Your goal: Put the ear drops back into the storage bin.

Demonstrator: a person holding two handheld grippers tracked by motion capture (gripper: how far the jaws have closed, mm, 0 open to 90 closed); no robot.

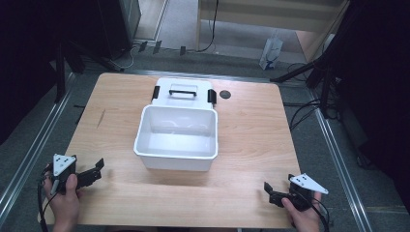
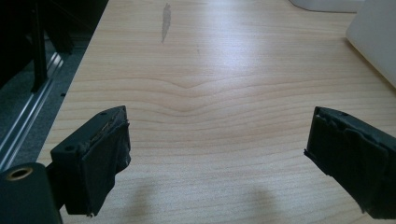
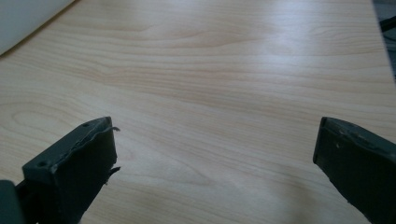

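A white plastic box stands open in the middle of the wooden table, its inside bare. Its white lid, with a black handle and black latches, lies flat behind it. My left gripper rests over the table's near left corner, held in a hand, jaws wide apart with nothing between them. A corner of the box shows at the upper right of the left gripper view. My right gripper is over the near right corner, also open and empty.
A small black disc sits on the table right of the lid. Metal rails run along both sides of the table. Dark stands and cables crowd the floor at the right, and a white bag stands beyond the far edge.
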